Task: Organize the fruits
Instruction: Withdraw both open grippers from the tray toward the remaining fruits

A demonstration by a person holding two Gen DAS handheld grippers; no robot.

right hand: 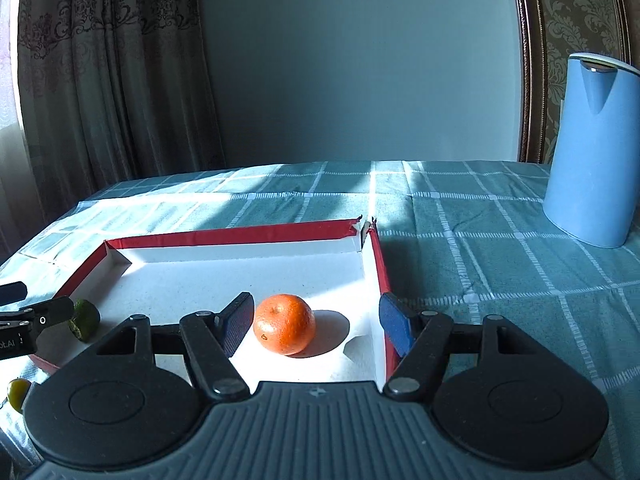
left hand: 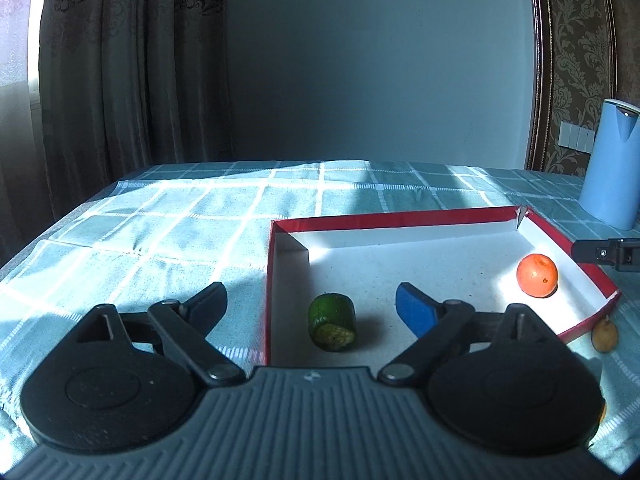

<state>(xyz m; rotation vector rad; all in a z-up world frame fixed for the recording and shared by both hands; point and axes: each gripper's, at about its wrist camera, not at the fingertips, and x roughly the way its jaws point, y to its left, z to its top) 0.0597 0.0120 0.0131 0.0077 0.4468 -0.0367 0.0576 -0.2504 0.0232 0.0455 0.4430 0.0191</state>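
A shallow red-rimmed white box point(left hand: 400, 218) point(right hand: 240, 234) lies on the checked tablecloth. In it lie a green cut fruit piece point(left hand: 332, 322) point(right hand: 85, 319) and an orange mandarin point(left hand: 537, 275) point(right hand: 285, 323). My left gripper point(left hand: 310, 308) is open and empty, its fingers either side of the green piece, the left finger outside the box wall. My right gripper point(right hand: 316, 322) is open and empty, the mandarin resting on the box floor between its fingers. A small yellowish fruit point(left hand: 605, 335) point(right hand: 18, 394) lies on the cloth just outside the box's near edge.
A tall blue jug point(left hand: 612, 164) point(right hand: 596, 152) stands on the table at the back right. Curtains hang at the left, a wall behind. The right gripper's finger point(left hand: 606, 254) shows at the left view's right edge; the left gripper's finger point(right hand: 36, 318) at the right view's left edge.
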